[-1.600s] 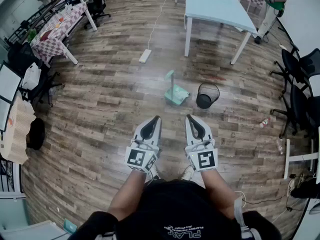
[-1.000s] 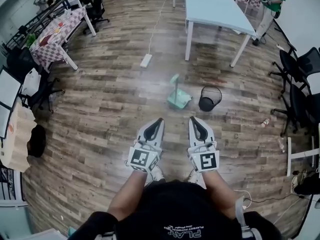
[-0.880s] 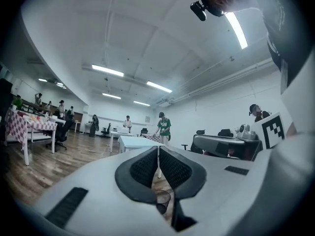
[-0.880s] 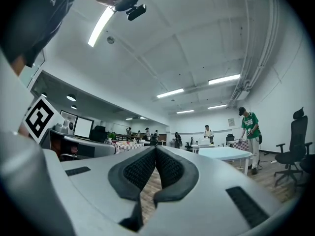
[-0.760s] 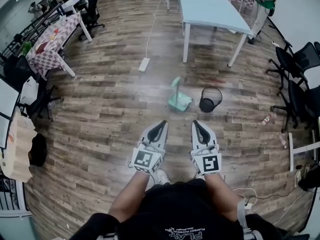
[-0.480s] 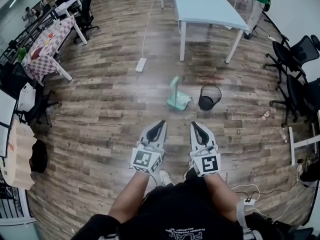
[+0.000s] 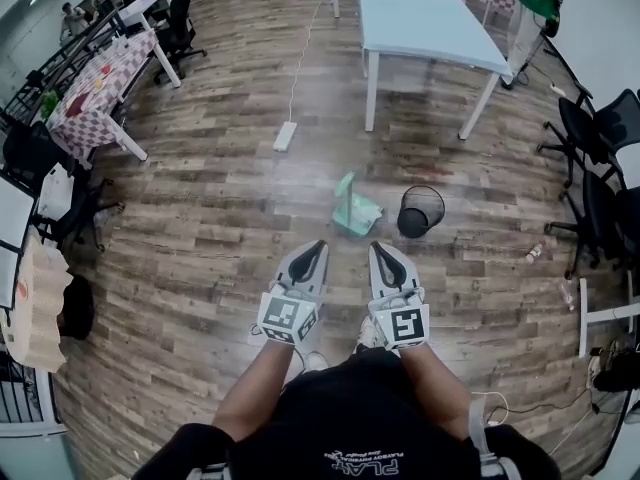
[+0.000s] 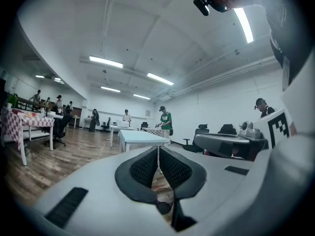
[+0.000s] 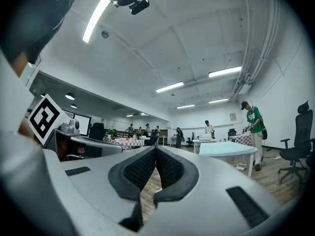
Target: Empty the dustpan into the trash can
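Observation:
A green dustpan with an upright handle stands on the wooden floor, just left of a black mesh trash can. Both lie ahead of me in the head view. My left gripper and right gripper are held side by side at waist height, pointing level toward them and well short of both. Each gripper's jaws are shut with nothing between them. In the left gripper view the trash can shows through the gap below the closed jaws. The right gripper view has the closed jaws and the room beyond.
A light blue table stands beyond the dustpan. A white power strip with its cord lies on the floor at the left. Black office chairs line the right side, checkered tables the left. A person in green stands far right.
I have walked forward: the dustpan and trash can sit closer to the grippers than before. Both grippers stay shut and side by side.

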Available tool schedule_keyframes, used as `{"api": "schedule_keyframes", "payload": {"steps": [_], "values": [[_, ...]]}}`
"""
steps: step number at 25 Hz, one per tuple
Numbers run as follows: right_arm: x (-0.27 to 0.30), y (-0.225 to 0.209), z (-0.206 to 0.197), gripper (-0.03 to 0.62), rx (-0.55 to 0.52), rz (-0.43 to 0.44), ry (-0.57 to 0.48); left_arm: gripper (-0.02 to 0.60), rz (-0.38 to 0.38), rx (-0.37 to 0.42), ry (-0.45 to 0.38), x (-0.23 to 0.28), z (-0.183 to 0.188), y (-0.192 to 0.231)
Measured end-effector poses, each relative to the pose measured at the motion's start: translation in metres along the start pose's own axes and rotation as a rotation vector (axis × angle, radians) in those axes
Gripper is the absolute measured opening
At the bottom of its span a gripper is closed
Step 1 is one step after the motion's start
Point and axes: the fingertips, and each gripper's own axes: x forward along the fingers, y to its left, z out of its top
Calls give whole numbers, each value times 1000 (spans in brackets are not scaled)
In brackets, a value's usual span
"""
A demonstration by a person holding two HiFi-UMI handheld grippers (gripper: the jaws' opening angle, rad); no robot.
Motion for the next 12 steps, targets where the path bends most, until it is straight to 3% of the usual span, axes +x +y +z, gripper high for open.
{"api": "schedule_keyframes", "payload": {"steps": [5, 12], "values": [[31, -38, 5, 23, 25, 32, -45, 28, 21, 3, 19, 48, -1, 2], [50, -77, -5, 23, 75, 67, -31, 28, 51, 4, 38, 97, 0, 0]]}}
